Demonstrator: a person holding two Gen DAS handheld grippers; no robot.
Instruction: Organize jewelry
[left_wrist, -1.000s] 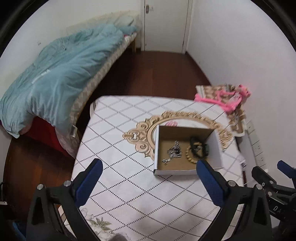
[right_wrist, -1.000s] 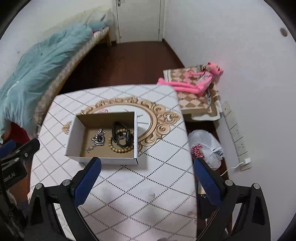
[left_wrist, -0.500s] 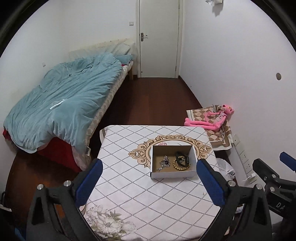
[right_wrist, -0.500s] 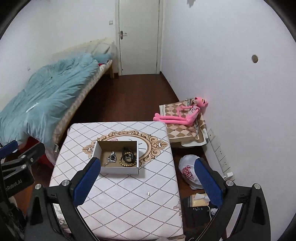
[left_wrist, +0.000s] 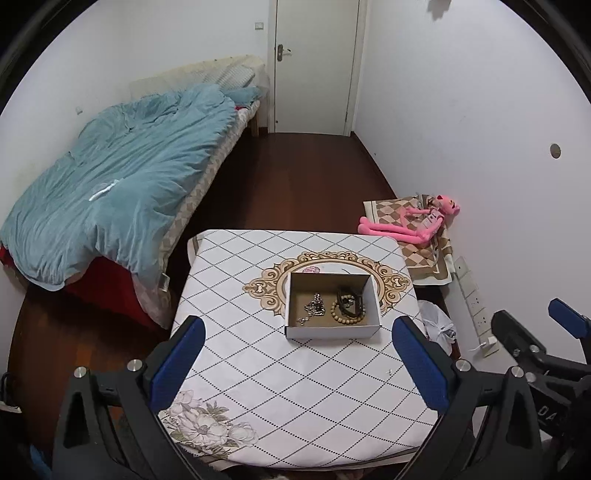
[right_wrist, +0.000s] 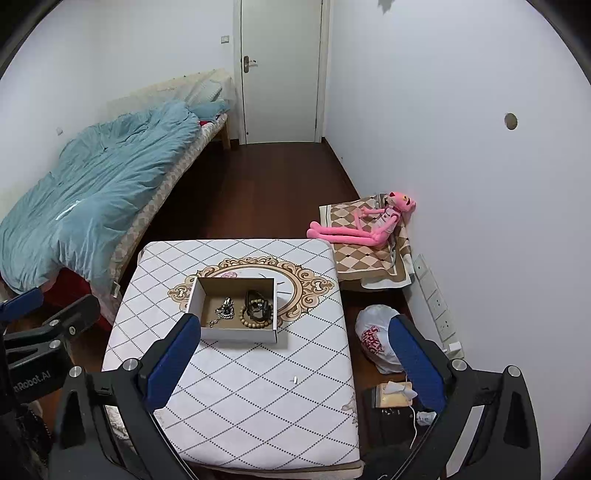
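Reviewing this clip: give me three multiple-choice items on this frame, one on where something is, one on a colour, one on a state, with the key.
1. Where does the jewelry lie?
A. in the open cardboard box on the table
B. on the bed
C. on the floor

2. What colour is the plush toy by the wall?
A. green
B. pink
C. yellow

3. How are the left tool and right tool?
A. both shut on jewelry
B. one holds the box
C. both open, holding nothing

Key: A, the chain and beads sit inside the box; B, the toy is pink; C, both tools' fingers stand wide apart.
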